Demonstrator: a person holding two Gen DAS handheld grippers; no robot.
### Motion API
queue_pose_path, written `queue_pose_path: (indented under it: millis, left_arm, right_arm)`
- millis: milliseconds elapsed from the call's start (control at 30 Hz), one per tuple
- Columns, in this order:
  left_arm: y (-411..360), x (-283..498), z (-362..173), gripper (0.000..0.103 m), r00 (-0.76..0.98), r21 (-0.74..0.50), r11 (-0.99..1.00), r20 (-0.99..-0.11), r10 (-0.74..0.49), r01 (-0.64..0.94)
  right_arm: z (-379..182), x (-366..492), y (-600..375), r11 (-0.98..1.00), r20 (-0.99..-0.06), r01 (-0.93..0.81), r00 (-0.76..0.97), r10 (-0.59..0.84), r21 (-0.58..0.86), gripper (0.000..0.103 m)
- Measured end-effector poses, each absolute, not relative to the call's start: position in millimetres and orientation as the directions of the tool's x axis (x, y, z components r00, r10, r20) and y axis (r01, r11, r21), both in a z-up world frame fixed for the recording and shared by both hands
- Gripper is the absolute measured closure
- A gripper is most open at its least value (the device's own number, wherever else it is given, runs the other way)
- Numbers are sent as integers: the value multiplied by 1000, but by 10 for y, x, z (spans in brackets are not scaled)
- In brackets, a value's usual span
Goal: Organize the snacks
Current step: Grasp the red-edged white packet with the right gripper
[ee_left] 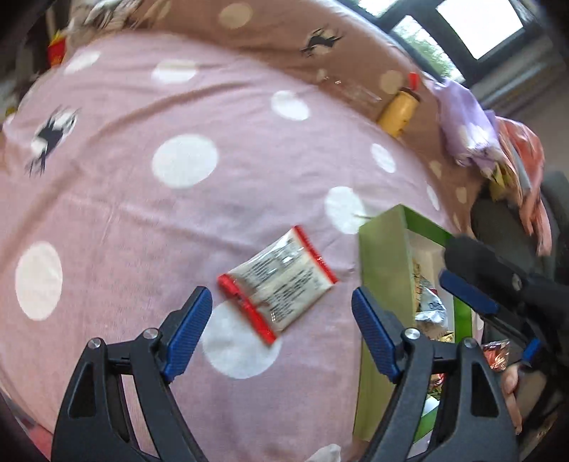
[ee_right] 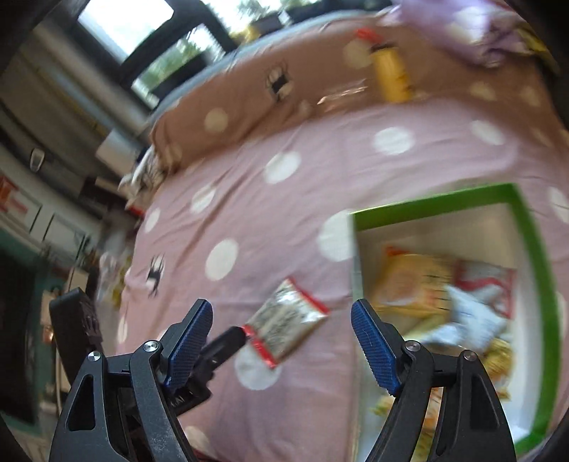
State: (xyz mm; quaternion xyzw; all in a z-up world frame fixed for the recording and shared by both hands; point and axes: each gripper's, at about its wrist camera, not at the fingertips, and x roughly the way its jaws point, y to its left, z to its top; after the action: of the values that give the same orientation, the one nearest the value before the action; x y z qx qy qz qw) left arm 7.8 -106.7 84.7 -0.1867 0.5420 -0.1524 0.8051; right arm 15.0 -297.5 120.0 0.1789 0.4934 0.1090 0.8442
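A white snack packet with red sealed ends (ee_left: 279,279) lies flat on the pink polka-dot bedspread (ee_left: 142,213). My left gripper (ee_left: 282,321) is open and empty, hovering just short of the packet. A green box (ee_left: 382,256) stands to its right with several snack packets inside. In the right wrist view the same packet (ee_right: 286,320) lies left of the green box (ee_right: 533,248), which holds yellow, red and white packets (ee_right: 419,284). My right gripper (ee_right: 282,336) is open and empty above the bedspread. The left gripper's finger (ee_right: 224,343) shows beside the packet.
A yellow bottle with a red cap (ee_left: 398,110) lies on the brown dotted blanket (ee_left: 277,32) at the back. A lilac and orange heap of cloth (ee_left: 473,131) is at the far right. Windows are behind the bed. The right gripper's body (ee_left: 498,284) reaches over the box.
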Motion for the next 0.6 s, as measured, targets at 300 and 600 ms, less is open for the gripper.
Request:
queue_pose_path:
  millis: [300, 600]
  left_arm:
    - [-948, 182, 397, 31, 276, -520, 850, -831, -483, -79]
    - [-1016, 193, 398, 59, 279, -519, 854, -827, -489, -42]
  right_arm:
    - [495, 820, -2396, 958, -925, -73, 249, 286, 276, 22]
    - [115, 853, -2365, 977, -959, -81, 189, 211, 199, 23]
